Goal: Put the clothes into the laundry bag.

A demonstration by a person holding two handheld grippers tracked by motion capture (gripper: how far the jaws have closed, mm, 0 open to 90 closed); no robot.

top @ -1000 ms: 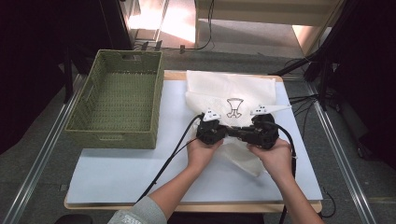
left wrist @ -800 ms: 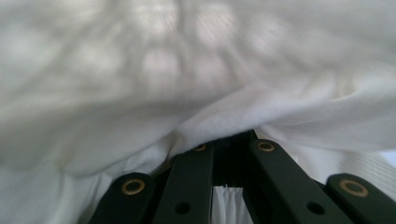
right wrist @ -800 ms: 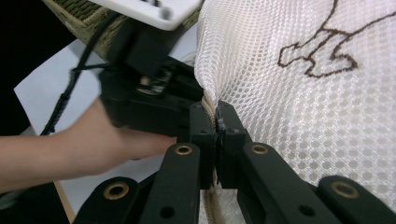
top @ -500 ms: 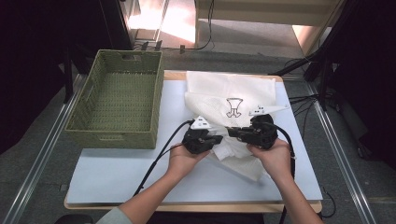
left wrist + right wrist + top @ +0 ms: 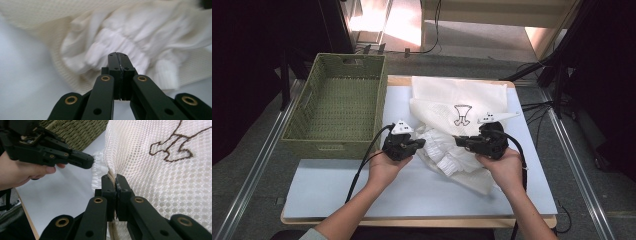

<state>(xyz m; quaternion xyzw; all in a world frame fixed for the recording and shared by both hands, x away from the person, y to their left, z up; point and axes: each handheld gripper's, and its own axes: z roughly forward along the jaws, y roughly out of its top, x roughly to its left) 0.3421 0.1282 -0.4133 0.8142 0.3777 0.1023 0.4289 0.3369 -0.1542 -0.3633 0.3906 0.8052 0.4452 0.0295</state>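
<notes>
The white mesh laundry bag (image 5: 462,107) lies on the counter (image 5: 337,185), right of centre, with a white gathered garment (image 5: 447,155) spilling from its near edge. The bag carries a brown outline drawing (image 5: 461,114) on its upper face.

Your right tongs (image 5: 460,141) are clamped on the bag's beige edge seam (image 5: 111,176); in the right gripper view the seam runs down between the two pressed jaws, and the mesh drapes off to the right. Your right hand (image 5: 504,165) holds that gripper at the bag's right side.

Your left tongs (image 5: 419,143) are closed with nothing visibly caught between them; in the left gripper view the jaws meet flush, and their tips point at the garment's ruffled elastic band (image 5: 125,47), just short of it or touching. Your left hand (image 5: 384,167) sits just left of the garment.

A green woven basket (image 5: 337,105) stands at the counter's left, well apart from the bag.
</notes>
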